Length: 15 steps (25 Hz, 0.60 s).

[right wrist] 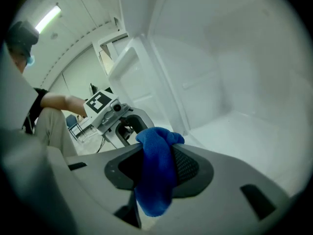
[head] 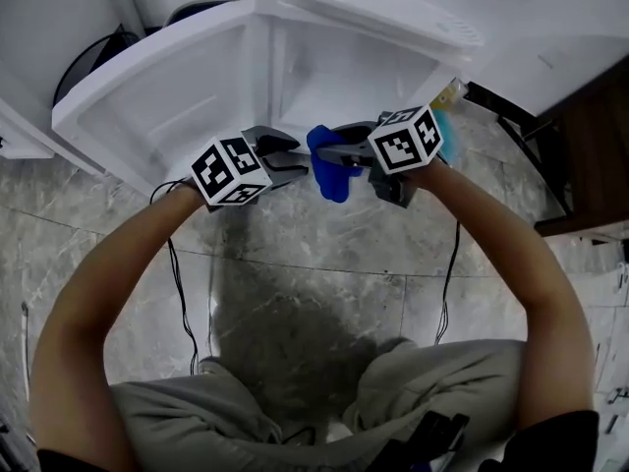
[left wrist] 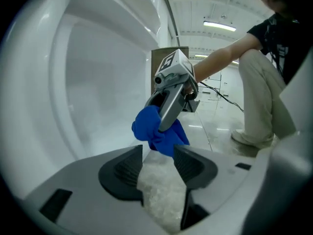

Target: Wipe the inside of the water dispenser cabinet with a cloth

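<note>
Blue cloth (head: 329,170) hangs pinched in the right gripper (head: 344,155) jaws, right outside the white cabinet (head: 334,77) at 12 o'clock. Left gripper (head: 298,165) sits at its 9 o'clock, jaws apart, empty. Door (head: 147,87) swung open at 10 o'clock.

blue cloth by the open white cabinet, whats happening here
A person squats before the open white dispenser cabinet with a gripper in each hand. The right gripper is clamped on a soft blue cloth, held in front of the opening. The left gripper faces it, jaws apart and empty. The cloth isn't touching the cabinet yet.
</note>
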Tool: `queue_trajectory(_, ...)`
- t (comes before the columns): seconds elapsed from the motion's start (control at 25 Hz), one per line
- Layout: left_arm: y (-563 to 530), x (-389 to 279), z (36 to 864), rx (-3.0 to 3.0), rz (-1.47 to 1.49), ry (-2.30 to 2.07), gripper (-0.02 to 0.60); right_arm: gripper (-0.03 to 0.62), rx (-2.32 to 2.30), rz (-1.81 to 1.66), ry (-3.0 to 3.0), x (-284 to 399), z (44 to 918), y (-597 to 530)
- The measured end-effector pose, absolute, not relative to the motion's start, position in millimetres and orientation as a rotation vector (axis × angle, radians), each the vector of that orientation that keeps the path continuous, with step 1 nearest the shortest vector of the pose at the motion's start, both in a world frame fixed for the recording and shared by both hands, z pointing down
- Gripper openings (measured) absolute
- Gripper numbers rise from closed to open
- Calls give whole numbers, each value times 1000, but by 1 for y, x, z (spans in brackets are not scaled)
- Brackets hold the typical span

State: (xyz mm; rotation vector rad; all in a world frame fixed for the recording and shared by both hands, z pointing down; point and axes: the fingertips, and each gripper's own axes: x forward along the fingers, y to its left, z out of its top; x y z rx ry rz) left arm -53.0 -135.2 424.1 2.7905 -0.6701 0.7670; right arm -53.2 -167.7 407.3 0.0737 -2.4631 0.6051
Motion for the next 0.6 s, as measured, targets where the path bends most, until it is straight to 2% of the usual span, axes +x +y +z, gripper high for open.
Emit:
queue_trajectory(0.08, -139, -33, 412, 2841, 737, -666, 236, 123, 68, 664, -2472, -45, 401, -165)
queue_trajectory(0.28, -147, -4, 394, 2946, 777, -706, 252, 123, 78, 900, -2476, -27, 390, -161)
queue_trajectory(0.6, -158, 6, 401, 3031, 955, -836, 252, 123, -12, 1135, -2378, -19, 387, -155)
